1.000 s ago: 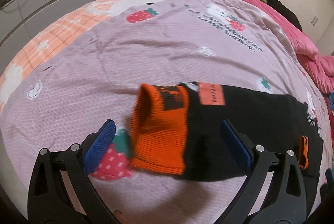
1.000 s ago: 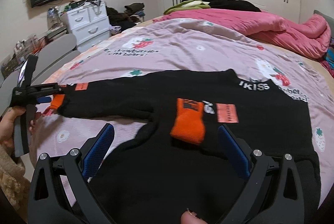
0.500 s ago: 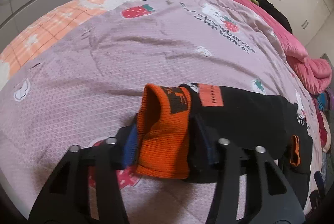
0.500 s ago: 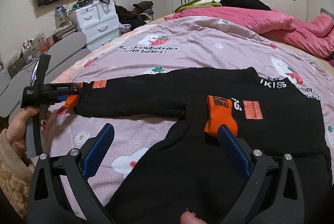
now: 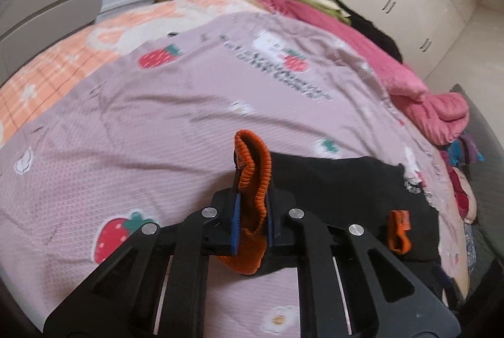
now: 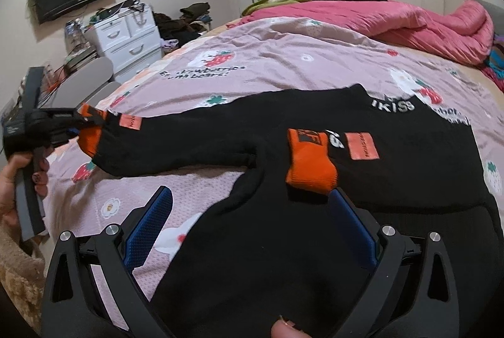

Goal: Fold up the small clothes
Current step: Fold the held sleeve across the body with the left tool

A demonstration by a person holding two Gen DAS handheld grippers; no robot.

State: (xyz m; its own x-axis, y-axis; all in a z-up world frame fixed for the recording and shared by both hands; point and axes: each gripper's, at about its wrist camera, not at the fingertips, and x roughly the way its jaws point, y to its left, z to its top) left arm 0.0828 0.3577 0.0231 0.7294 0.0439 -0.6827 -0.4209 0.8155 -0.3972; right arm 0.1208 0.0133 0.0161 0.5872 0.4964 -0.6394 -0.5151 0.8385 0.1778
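The left gripper (image 5: 252, 220) has just been closing and now pinches the orange cuff (image 5: 252, 177) of the black sweater (image 6: 315, 212) lying on the bed (image 5: 157, 124) (cuff bunched between the blue pads). The right gripper (image 6: 249, 224) hangs wide open over the sweater, one pad beside the other cuff (image 6: 310, 161).

A black sweater (image 6: 315, 243) with orange ribbed cuffs lies flat on the bed. One sleeve (image 6: 189, 146) stretches toward nine o'clock; the other cuff (image 6: 310, 163) rests folded across its chest.
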